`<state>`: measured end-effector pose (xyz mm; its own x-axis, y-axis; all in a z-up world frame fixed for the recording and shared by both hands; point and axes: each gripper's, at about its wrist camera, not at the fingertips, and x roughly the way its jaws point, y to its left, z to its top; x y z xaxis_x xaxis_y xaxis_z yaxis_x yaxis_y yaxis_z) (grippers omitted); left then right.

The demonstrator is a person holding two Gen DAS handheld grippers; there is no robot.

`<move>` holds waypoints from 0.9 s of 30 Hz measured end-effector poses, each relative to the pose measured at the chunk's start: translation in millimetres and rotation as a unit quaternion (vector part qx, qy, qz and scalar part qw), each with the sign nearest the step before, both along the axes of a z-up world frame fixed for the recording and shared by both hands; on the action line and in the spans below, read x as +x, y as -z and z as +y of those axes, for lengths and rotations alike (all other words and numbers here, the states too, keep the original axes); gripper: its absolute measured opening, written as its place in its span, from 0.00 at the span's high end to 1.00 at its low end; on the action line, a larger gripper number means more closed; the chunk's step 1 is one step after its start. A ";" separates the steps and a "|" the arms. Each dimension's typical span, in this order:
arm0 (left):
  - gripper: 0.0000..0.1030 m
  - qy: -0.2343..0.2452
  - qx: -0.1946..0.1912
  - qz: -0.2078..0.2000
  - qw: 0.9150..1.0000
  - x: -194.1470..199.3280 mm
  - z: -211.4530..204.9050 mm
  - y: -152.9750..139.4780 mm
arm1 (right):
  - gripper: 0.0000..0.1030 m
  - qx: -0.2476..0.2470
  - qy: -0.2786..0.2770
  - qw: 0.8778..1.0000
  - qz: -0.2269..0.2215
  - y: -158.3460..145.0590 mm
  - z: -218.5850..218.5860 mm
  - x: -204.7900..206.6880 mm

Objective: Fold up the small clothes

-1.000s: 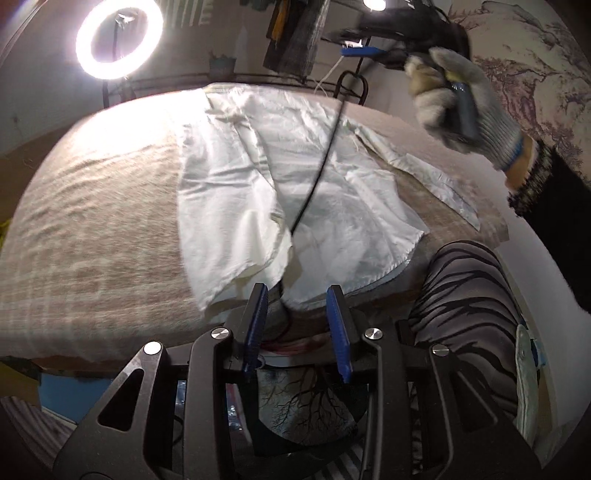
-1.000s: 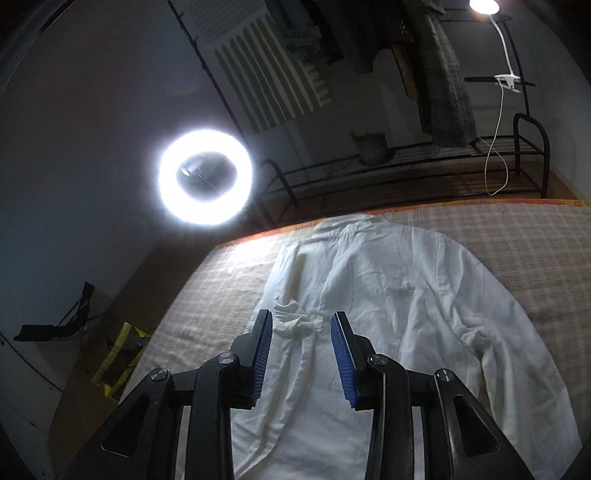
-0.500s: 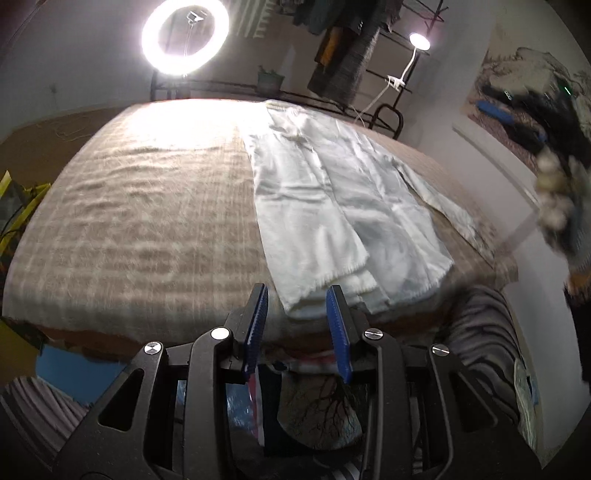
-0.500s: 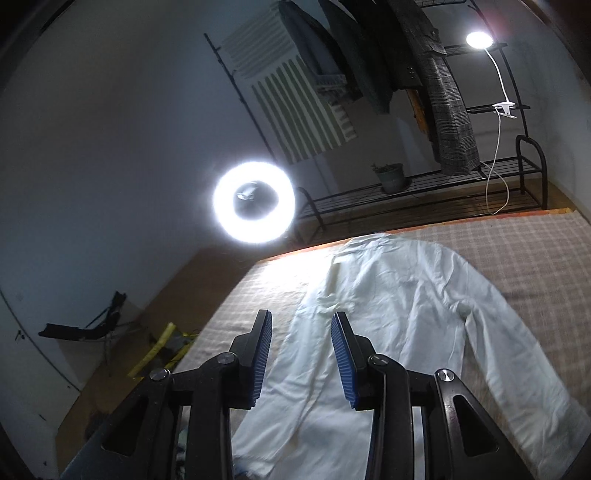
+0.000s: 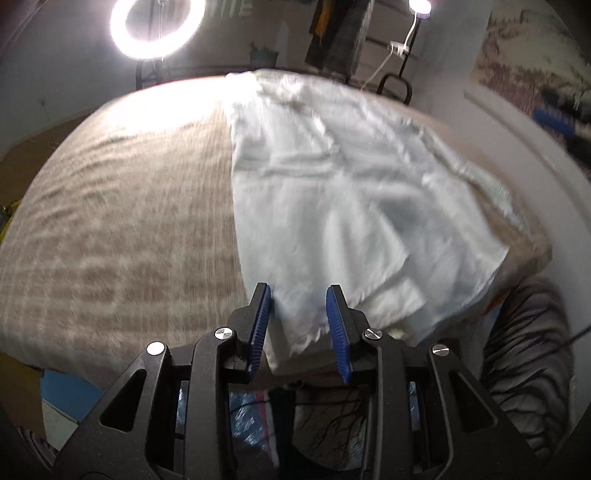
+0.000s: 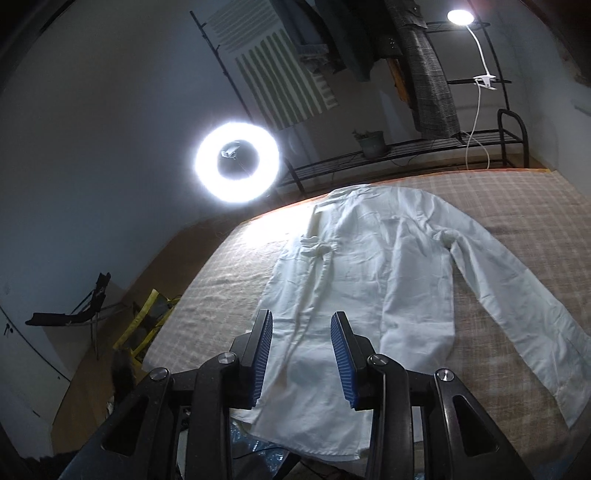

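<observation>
A white long-sleeved shirt (image 5: 332, 184) lies spread on the brown checked bed cover (image 5: 129, 221), collar at the far end. In the right wrist view the shirt (image 6: 369, 277) has its left side folded inward, and one sleeve (image 6: 517, 302) stretches out to the right. My left gripper (image 5: 298, 291) hovers open over the near hem corner; the cloth shows in the gap, but the blue pads do not press on it. My right gripper (image 6: 302, 317) stands open above the near hem, holding nothing.
A ring light (image 6: 236, 162) glares beyond the bed's far edge, beside a metal rack (image 6: 406, 147) and a clip lamp (image 6: 460, 16). A person's striped trouser leg (image 5: 528, 350) is at the near right edge. A folding stand (image 6: 74, 314) stands on the floor at left.
The left gripper has sunk closer to the shirt's near hem, and the gloved hand has left its view. The right gripper has drawn back, so the whole shirt and its right sleeve now show.
</observation>
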<state>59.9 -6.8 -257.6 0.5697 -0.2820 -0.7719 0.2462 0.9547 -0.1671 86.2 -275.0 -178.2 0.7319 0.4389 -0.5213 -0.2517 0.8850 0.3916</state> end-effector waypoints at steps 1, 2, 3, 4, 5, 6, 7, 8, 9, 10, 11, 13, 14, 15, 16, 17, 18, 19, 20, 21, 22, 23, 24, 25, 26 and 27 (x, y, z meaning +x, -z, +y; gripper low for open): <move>0.69 -0.001 0.005 0.004 1.000 -0.5 0.2 5.0 | 0.66 -0.004 0.002 1.000 -0.002 -0.3 -2.3 -2.1; 0.69 -0.001 0.005 0.003 1.000 -2.1 1.0 8.3 | 0.66 -0.009 0.005 1.000 -0.004 -0.8 -5.6 -2.9; 0.69 0.000 0.006 -0.002 1.000 -4.1 1.2 8.9 | 0.66 -0.010 0.006 1.000 -0.004 -1.5 -7.4 -3.7; 0.69 0.002 0.011 -0.004 1.000 -5.2 -0.2 9.0 | 0.66 -0.010 0.009 1.000 -0.004 -1.0 -10.8 -3.7; 0.69 0.004 0.016 -0.004 1.000 -5.1 -1.4 9.5 | 0.65 -0.010 0.012 1.000 -0.004 -0.2 -12.8 -3.3; 0.69 0.004 0.021 -0.005 1.000 -6.2 -2.7 9.2 | 0.65 -0.011 0.015 1.000 -0.003 1.5 -15.3 -3.2; 0.69 0.002 0.024 -0.005 1.000 -7.3 -3.1 8.4 | 0.65 -0.011 0.018 1.000 -0.001 3.6 -18.0 -2.8; 0.69 0.000 0.025 -0.004 1.000 -8.1 -2.7 6.7 | 0.65 -0.011 0.021 1.000 0.000 5.9 -20.7 -2.3; 0.69 -0.002 0.024 -0.005 1.000 -9.4 -2.6 4.8 | 0.65 -0.011 0.022 1.000 0.002 6.5 -22.2 -1.7; 0.69 -0.005 0.022 -0.007 1.000 -11.0 -2.2 2.2 | 0.65 -0.010 0.023 1.000 0.004 8.8 -24.9 -1.2; 0.69 -0.007 0.019 -0.010 1.000 -13.5 -1.9 -1.3 | 0.64 -0.010 0.024 1.000 0.006 9.8 -26.7 -0.8; 0.69 -0.008 0.014 -0.019 1.000 -17.9 -3.8 -10.7 | 0.62 -0.014 0.030 0.999 0.008 11.8 -32.3 -1.2; 0.69 -0.006 0.014 -0.025 1.000 -20.1 -5.8 -16.2 | 0.60 -0.016 0.033 0.999 0.008 11.9 -35.3 -1.7; 0.69 -0.004 0.014 -0.033 0.999 -22.0 -8.6 -22.6 | 0.60 -0.015 0.035 0.999 0.007 11.8 -38.5 -1.7; 0.69 -0.002 0.013 -0.039 0.999 -22.8 -10.6 -28.5 | 0.59 -0.013 0.038 0.999 0.007 11.7 -42.6 -1.6; 0.69 0.002 0.007 -0.046 0.999 -23.8 -14.1 -35.4 | 0.56 -0.010 0.041 0.999 0.007 11.7 -46.9 -1.2; 0.69 0.004 0.004 -0.051 0.999 -23.8 -17.4 -41.2 | 0.52 -0.009 0.043 0.999 0.007 11.7 -50.3 -1.0; 0.69 0.007 0.001 -0.056 0.998 -23.7 -21.2 -46.7 | 0.51 -0.008 0.048 0.999 0.007 12.1 -54.6 -1.1; 0.69 0.011 -0.002 -0.060 0.998 -23.3 -23.8 -50.9 | 0.49 -0.009 0.051 0.999 0.007 12.4 -57.1 -1.1; 0.69 0.016 -0.009 -0.068 0.998 -23.6 -28.4 -56.5 | 0.49 -0.010 0.055 0.998 0.008 13.5 -61.0 -0.6; 0.69 0.020 -0.014 -0.073 0.997 -23.8 -31.6 -60.5 | 0.49 -0.012 0.060 0.998 0.011 15.2 -65.0 -0.5; 0.69 0.024 -0.020 -0.079 0.996 -24.2 -35.3 -63.9 | 0.49 -0.013 0.069 0.997 0.019 18.2 -71.0 0.5; 0.69 0.028 -0.022 -0.079 0.996 -22.9 -40.5 -65.5 | 0.49 -0.013 0.076 0.997 0.025 20.6 -76.0 1.2; 0.69 0.034 -0.021 -0.075 0.996 -20.3 -45.8 -65.4 | 0.49 -0.010 0.082 0.996 0.030 22.7 -81.7 2.0; 0.69 0.043 -0.020 -0.070 0.996 -17.2 -52.0 -64.8 | 0.49 -0.009 0.087 0.996 0.031 25.0 -87.9 1.8; 0.69 0.053 -0.017 -0.067 0.996 -14.2 -59.7 -64.5 | 0.49 -0.010 0.094 0.995 0.033 27.6 -95.3 1.5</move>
<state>45.7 -66.4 -193.1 0.6322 -0.3699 -0.6808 0.3670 0.9168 -0.1574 87.6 -370.3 -205.9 0.7644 0.2861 -0.5778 -0.0545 0.9217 0.3842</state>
